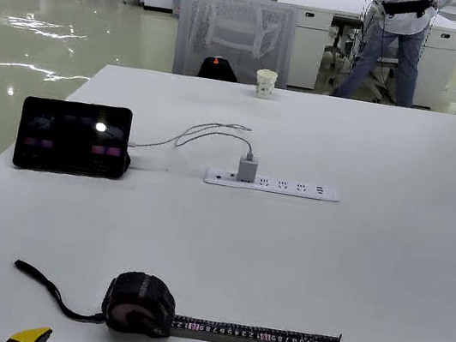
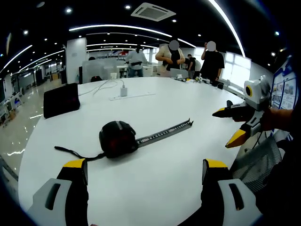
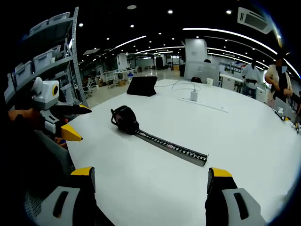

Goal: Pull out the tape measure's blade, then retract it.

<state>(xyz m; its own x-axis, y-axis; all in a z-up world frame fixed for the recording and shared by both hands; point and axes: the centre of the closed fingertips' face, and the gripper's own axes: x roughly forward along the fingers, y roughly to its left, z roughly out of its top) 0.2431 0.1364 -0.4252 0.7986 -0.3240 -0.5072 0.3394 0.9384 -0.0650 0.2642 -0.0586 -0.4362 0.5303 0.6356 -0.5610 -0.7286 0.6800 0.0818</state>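
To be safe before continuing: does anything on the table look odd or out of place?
Only the tape measure: its blade lies extended on the table with nothing holding it. Nothing looks spilled or damaged.

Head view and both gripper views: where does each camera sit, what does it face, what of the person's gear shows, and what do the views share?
Head view: on the headset, looking forward and down at the tape measure, blade out; yellow fingertips at both bottom corners.
Left gripper view: on the left tongs, open, facing the case; right tongs show at the right.
Right gripper view: on the right tongs, facing the blade's hook end.
Shared: tape measure, tablet.
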